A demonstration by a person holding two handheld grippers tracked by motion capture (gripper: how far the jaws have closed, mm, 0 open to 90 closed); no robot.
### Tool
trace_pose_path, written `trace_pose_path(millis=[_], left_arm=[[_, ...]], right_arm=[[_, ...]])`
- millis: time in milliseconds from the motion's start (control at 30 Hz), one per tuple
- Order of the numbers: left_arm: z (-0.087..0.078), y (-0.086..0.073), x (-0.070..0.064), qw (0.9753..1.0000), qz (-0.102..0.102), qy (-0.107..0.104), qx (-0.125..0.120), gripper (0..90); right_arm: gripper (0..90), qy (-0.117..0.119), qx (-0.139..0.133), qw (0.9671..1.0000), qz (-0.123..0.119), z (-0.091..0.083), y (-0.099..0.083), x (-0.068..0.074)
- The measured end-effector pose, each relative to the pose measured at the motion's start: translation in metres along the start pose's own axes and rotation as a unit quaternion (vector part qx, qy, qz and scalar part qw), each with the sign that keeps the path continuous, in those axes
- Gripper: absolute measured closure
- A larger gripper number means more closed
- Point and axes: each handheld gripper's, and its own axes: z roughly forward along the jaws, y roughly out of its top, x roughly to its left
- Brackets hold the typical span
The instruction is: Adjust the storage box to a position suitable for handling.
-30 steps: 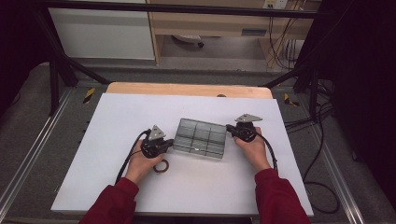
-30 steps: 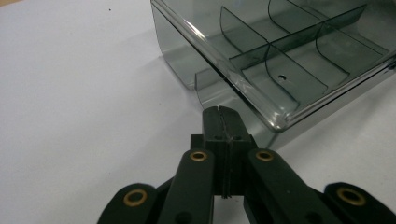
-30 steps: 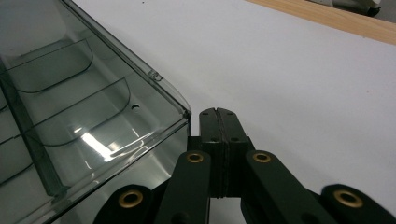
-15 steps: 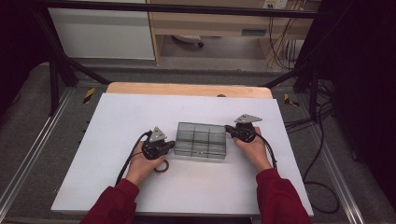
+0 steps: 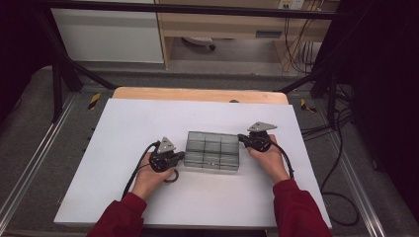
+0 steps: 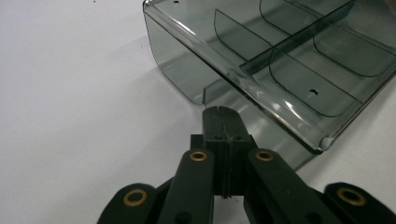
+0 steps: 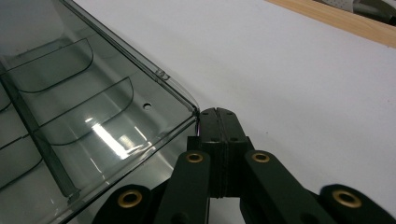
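Pressing together, both tongs w/ jaws closed: left tongs (image 6: 219,112) at the smoky divided tray's (image 5: 212,150) left wall, right tongs (image 7: 217,113) at its right corner. Tray sits mid white bench (image 5: 123,128).

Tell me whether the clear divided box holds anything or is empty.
Empty. Through the smoky clear box, both gripper views show bare compartments between the dividers, with only small holes in the floor and the white table beneath.

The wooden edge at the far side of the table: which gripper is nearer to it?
Right. The right gripper sits at the divided tray's far right corner, closer to the wooden edge. The left gripper sits at the tray's left side, nearer the person.
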Motion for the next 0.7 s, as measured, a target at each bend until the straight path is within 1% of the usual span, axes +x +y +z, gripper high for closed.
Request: trace_pose_path(millis=[133, 333, 433, 700], left_arm=[[-0.004, -0.002, -0.002, 1.0000, 0.002, -0.002, 0.003, 90.0], [-0.011, -0.006, -0.006, 1.0000, 0.004, -0.003, 0.005, 90.0], [-0.014, -0.008, -0.007, 1.0000, 0.001, -0.006, 0.005, 90.0], [-0.020, -0.011, -0.012, 0.9999, 0.005, -0.005, 0.010, 90.0]], right_arm=[[90.0, 0.004, 0.003, 1.0000, 0.002, -0.001, 0.000, 0.003], [90.0, 0.007, 0.008, 0.9999, -0.005, -0.003, 0.000, 0.009], [90.0, 0.009, 0.009, 0.9999, -0.011, -0.003, 0.000, 0.011], [90.0, 0.015, 0.012, 0.9997, -0.016, -0.006, 0.000, 0.017]])
